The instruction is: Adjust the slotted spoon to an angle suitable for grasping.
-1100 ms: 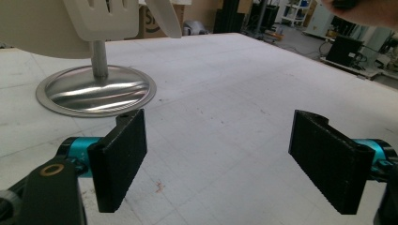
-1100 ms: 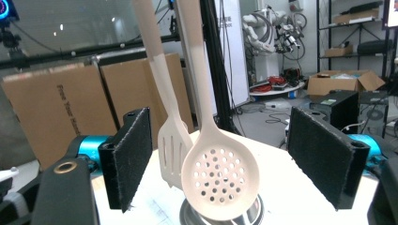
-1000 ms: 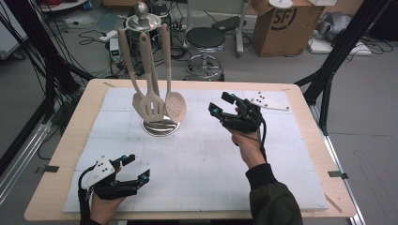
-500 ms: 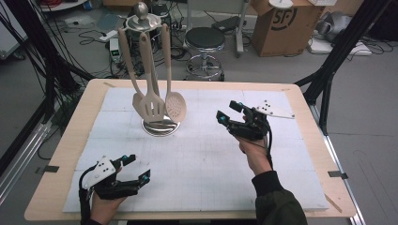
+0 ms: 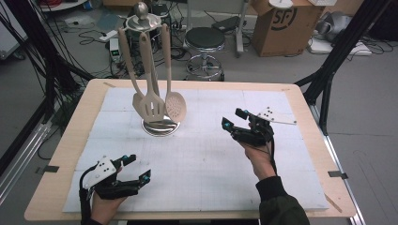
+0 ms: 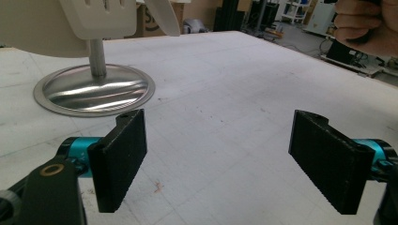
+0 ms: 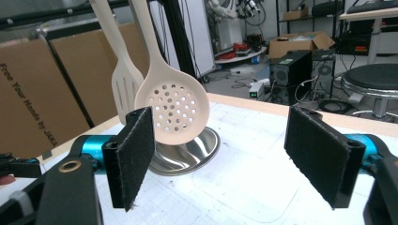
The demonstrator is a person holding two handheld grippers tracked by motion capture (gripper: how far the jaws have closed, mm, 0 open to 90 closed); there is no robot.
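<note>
Our jaws stand wide apart on both grippers, with nothing between them. The right gripper point(image 5: 233, 120), right of centre in the high view, points toward the utensil stand point(image 5: 155, 70) in the upper left of that frame; in the right gripper view the perforated skimmer point(image 7: 172, 105) hangs left of centre, partly behind our left-hand jaw, with the slotted spatula point(image 7: 125, 89) just beside it and the stand's round steel base point(image 7: 197, 150) below them. The left gripper point(image 5: 136, 168) sits at the lower left of the high view, well apart from the stand; its own view shows the base point(image 6: 94, 89) at upper left. Everything rests on the white-covered table point(image 5: 197, 154).
</note>
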